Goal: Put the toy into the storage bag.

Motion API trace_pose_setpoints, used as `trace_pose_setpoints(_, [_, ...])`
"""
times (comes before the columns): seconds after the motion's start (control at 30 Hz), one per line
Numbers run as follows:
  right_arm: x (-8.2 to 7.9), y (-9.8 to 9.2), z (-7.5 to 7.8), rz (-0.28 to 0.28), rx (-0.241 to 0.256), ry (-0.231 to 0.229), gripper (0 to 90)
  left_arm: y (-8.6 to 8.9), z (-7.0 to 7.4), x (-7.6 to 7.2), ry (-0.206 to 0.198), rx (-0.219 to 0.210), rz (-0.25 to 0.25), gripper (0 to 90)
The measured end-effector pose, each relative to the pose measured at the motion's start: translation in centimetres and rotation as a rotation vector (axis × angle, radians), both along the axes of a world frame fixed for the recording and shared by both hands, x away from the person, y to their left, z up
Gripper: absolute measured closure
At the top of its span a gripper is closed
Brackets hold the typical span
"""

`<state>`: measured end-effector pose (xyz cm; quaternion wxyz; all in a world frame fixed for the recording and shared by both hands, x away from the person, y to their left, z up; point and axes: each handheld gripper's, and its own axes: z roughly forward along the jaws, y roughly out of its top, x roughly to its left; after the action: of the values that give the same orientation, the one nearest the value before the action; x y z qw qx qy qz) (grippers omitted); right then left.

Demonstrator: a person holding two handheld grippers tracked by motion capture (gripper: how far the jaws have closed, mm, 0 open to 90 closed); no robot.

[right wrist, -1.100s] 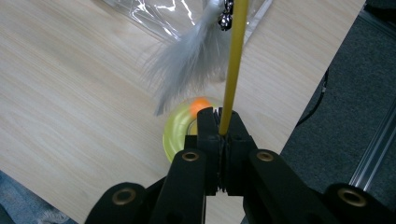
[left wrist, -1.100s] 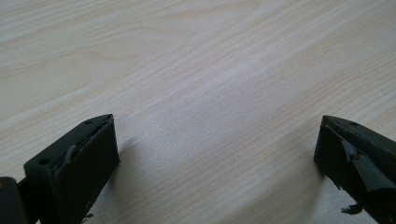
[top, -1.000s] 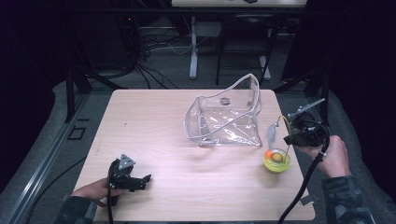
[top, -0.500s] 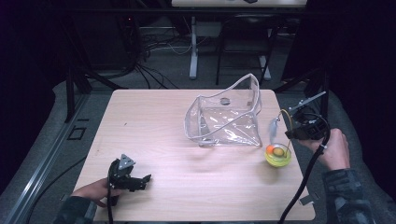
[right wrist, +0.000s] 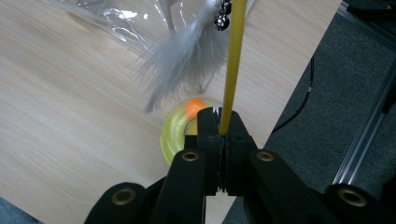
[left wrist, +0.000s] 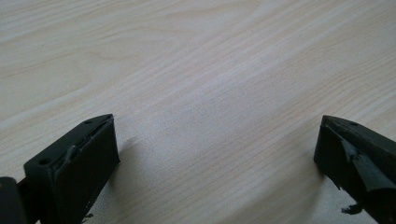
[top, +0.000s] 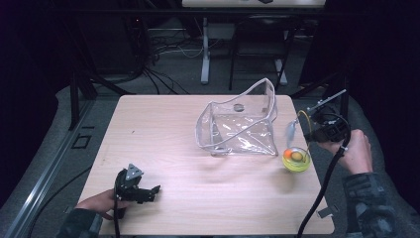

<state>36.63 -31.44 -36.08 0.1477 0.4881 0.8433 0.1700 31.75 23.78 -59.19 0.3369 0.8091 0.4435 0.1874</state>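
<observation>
The cat teaser toy, a thin yellow wand [right wrist: 232, 60] with a grey feather tuft [right wrist: 180, 63] and a small bell [right wrist: 221, 21] near its end, is pinched between the closed jaws of the right tool [right wrist: 218, 122]. In the high view the right tool [top: 317, 130] holds it up over the right edge of the bench [top: 163, 129], with the feather [top: 289, 132] hanging just above a round yellow dish toy [top: 296, 159] that carries an orange ball [right wrist: 195, 106]. Just left of that dish lies a clear plastic zip pouch [top: 240, 124], its mouth standing open and one side propped upright. The left tool [top: 151, 191] rests low near the front left corner of the bench, well apart from everything else; seen from its own camera, its jaws stand wide apart with nothing but bare wood grain between them. The step in hand looks like carrying the teaser toward the pouch. The next move probably calls for swinging the wand leftward over the pouch's open mouth, keeping the dangling feather from catching on the rim, and lowering it in before the jaws let go; the idle left tool could steady the floppy pouch wall.
</observation>
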Motion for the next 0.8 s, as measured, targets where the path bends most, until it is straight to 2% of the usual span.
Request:
trace_pose_setpoints(0.5, [1.3,-0.2,1.0,-0.006,-0.014,0.019,88.7,0.0,0.0,0.0,0.001,-0.004,0.004,0.0])
trace_pose_setpoints(0.8, [2.3,0.0,2.1,-0.008,-0.017,0.007,88.7,0.0,0.0,0.0,0.001,-0.004,0.005,0.0])
